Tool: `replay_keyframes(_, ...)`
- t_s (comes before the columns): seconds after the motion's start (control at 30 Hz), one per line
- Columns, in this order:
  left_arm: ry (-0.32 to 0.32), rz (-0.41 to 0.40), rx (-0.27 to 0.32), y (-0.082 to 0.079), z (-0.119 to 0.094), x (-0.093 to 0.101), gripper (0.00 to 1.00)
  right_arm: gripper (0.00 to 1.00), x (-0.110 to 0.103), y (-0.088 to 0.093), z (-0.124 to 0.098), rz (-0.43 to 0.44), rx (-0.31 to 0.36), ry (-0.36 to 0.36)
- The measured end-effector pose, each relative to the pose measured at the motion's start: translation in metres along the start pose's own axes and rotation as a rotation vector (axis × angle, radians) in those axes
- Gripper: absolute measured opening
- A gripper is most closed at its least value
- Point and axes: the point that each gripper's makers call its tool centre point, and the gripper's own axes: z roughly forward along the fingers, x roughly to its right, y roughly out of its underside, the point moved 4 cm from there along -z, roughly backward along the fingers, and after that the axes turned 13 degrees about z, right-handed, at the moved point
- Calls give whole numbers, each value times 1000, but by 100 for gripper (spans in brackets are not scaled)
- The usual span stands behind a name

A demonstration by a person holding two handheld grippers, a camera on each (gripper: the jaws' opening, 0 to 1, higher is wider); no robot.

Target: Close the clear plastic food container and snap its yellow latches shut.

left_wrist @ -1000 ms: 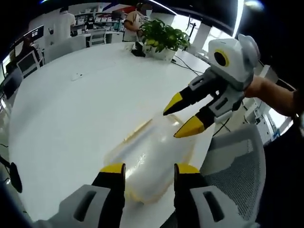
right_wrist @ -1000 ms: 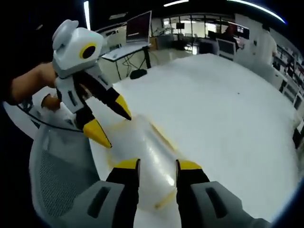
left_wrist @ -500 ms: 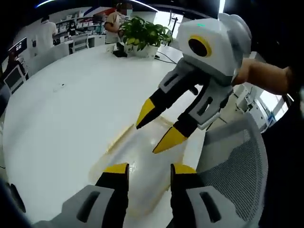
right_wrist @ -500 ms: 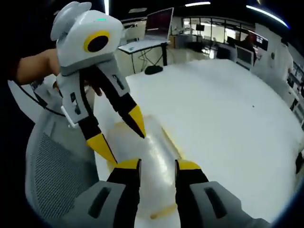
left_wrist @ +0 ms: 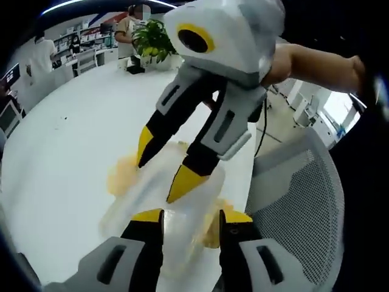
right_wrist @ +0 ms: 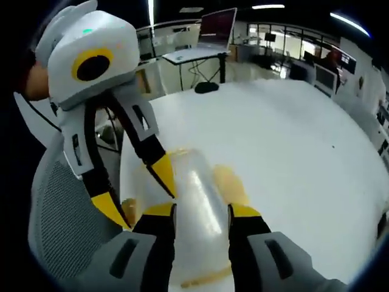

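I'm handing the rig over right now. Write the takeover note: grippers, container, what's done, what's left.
Left gripper: jaws open, straddling the clear container at the near edge of the white table.
Right gripper: jaws open, poised over the same container from the opposite side, tips close to the lid.
Yellow latches blur at the container's sides; I cannot tell whether any is snapped.
A mesh chair stands right beside the table edge.
Done: both grippers lined up on the container.
Left: check the lid is seated, then press each yellow latch shut.

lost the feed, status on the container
Both grippers open, left gripper and right gripper over the clear plastic food container. Yellow latches blurred. Nothing in the way.
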Motion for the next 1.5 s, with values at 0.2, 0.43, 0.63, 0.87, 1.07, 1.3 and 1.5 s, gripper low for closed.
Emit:
replay_keyframes(0.2, 3, 47, 11, -2, 1, 8, 33, 38, 3, -4, 4, -10, -19, -25)
replay_keyframes(0.43, -25, 145, 3, 3, 2, 12, 33, 43, 5, -2, 9, -27, -69, -76)
replay_keyframes(0.63, -51, 210, 10, 5, 4, 13, 33, 42, 8, -5, 12, -53, -123, -122)
replay_keyframes(0.87, -79, 321, -2, 6, 8, 12, 31, 41, 8, -6, 17, -120, -213, -177)
replay_keyframes(1.07, -99, 392, -20, 7, 8, 12, 29, 41, 10, -7, 20, -132, -265, -211)
replay_keyframes(1.3, -120, 488, -33, 11, 9, 15, 29, 42, 10, -8, 23, -151, -320, -244)
replay_keyframes(1.5, -142, 531, -37, 12, 10, 15, 29, 42, 10, -8, 24, -153, -357, -265)
